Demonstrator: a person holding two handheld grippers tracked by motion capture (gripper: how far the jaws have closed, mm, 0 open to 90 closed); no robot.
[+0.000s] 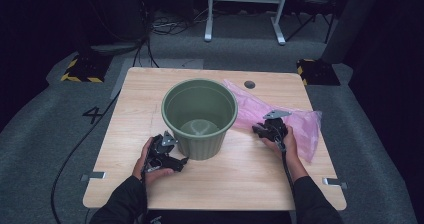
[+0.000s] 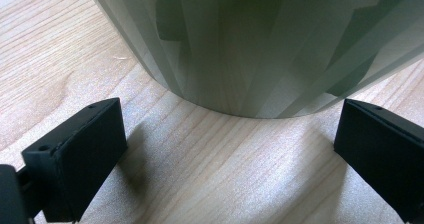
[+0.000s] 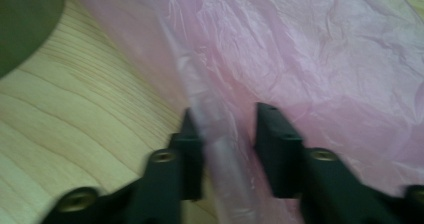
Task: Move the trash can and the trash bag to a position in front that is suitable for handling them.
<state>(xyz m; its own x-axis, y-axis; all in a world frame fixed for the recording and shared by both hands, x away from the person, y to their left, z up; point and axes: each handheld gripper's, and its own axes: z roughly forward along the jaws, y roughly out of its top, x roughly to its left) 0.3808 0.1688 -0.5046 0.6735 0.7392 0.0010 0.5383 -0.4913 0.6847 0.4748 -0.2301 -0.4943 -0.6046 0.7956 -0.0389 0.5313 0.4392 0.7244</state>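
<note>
Dark room, grey carpet, pale wood table. Green pot stands upright mid-table; pink bag lies flat just right of it, its long axis running from behind the pot's far rim down toward the near right, touching or tucked against the pot's right side.

Key relation: the bag's near-left edge lies right at the right gripper, so the right hand is the nearer one. In the right gripper view a fold of the bag edge runs up between the jaws, which are partly open with a narrow gap; grip not yet closed, slight blur.

Left gripper rests low on the table, pointing at the pot base. Its jaws are wide apart, holding nothing, pot wall just ahead and apart from them.

Likely next: right closes on the bag edge while left steadies the pot.
</note>
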